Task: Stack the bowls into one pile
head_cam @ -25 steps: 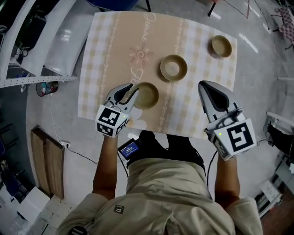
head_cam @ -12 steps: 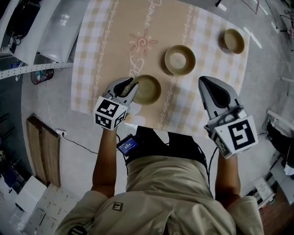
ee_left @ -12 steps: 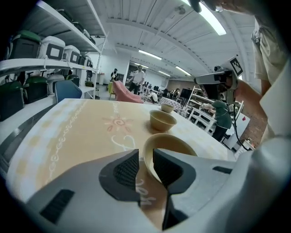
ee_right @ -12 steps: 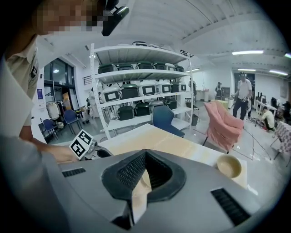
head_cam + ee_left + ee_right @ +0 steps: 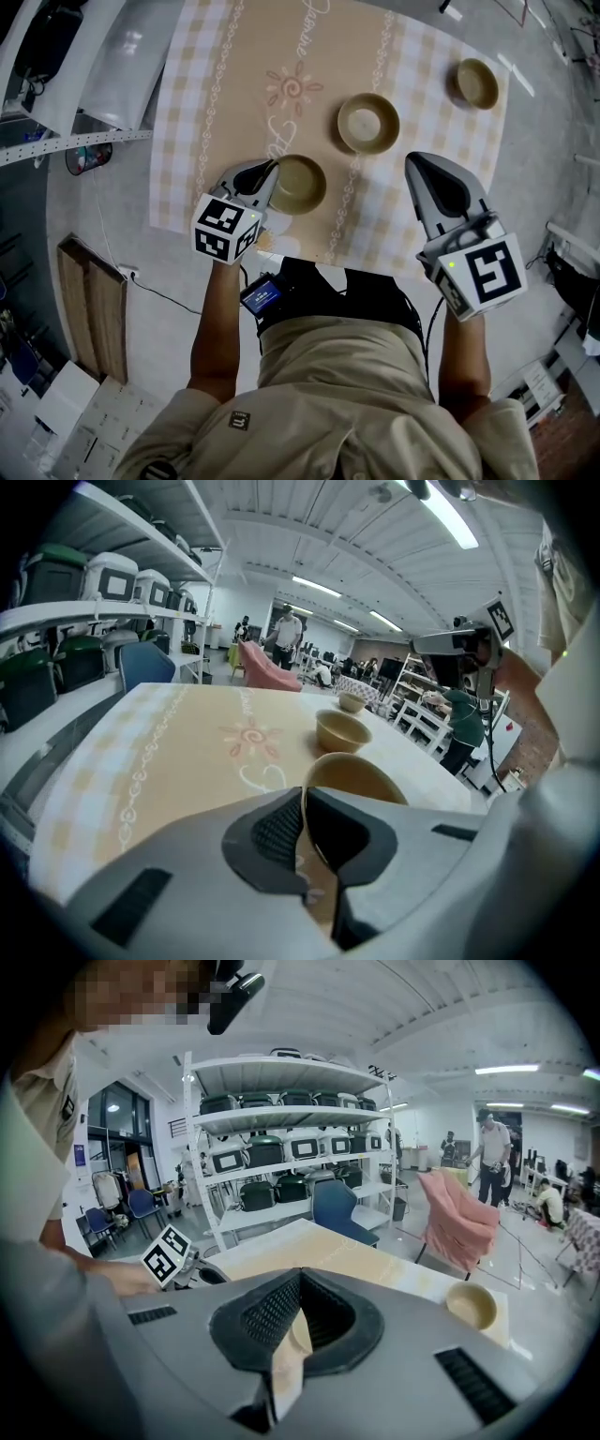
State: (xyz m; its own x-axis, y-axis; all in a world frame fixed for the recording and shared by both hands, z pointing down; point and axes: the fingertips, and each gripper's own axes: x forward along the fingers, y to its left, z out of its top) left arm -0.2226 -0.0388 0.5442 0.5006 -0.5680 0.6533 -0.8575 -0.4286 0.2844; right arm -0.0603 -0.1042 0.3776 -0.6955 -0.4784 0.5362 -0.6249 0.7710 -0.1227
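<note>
Left gripper (image 5: 267, 178) clamps its jaws on the rim of the nearest bowl (image 5: 302, 184) on a checked-cloth counter (image 5: 225, 84).
Further right stand a middle bowl (image 5: 368, 123), the right gripper (image 5: 415, 165) over the counter's near edge with jaws closed on nothing, and a far bowl (image 5: 476, 82) (all three bowls apart).
</note>
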